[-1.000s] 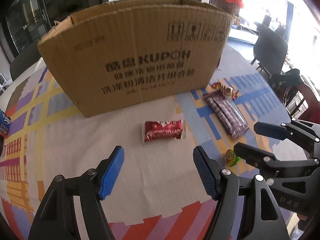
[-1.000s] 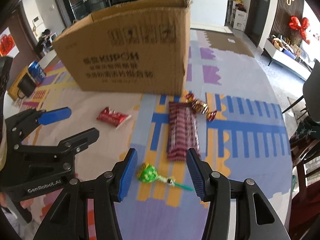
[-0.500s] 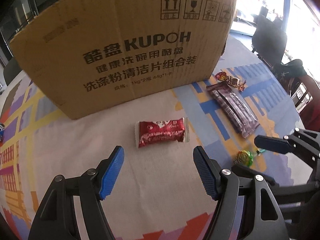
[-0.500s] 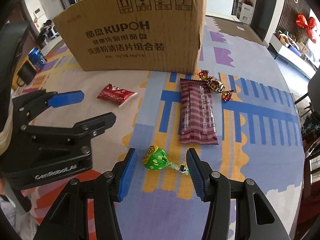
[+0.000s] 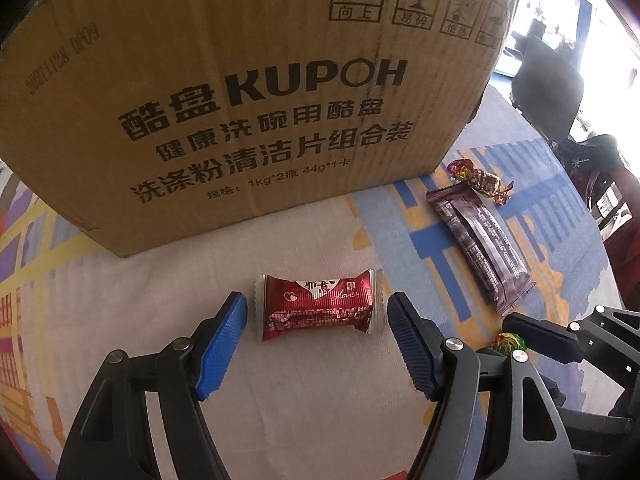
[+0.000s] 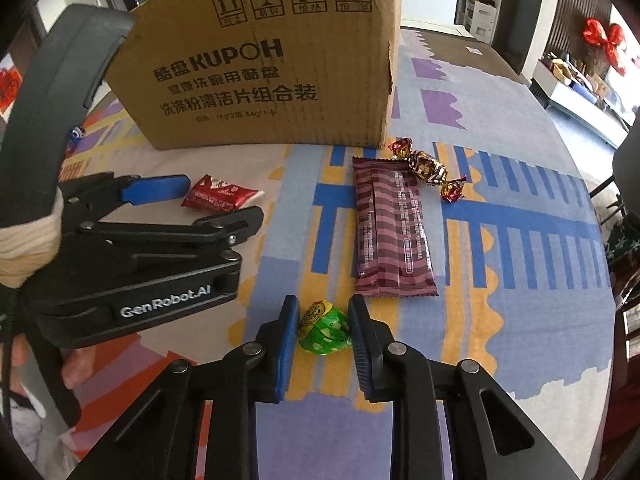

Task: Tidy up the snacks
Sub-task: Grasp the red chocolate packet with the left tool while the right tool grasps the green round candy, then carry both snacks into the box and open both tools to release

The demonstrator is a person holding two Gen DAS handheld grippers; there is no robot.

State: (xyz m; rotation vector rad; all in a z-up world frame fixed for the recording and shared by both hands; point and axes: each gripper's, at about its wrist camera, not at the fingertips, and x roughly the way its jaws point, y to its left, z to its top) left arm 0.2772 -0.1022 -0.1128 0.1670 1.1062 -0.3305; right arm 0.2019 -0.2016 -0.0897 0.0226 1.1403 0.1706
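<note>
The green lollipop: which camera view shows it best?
The right wrist view. There the green lollipop lies whole and near, between the pads of the right gripper, which have just been closing on it. The left wrist view shows only a small part, mostly hidden behind gripper fingers.

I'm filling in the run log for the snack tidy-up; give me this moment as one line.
left gripper: open, straddling red snack packet | right gripper: fingers just closed on green lollipop | cardboard box: behind, nothing placed yet
</note>
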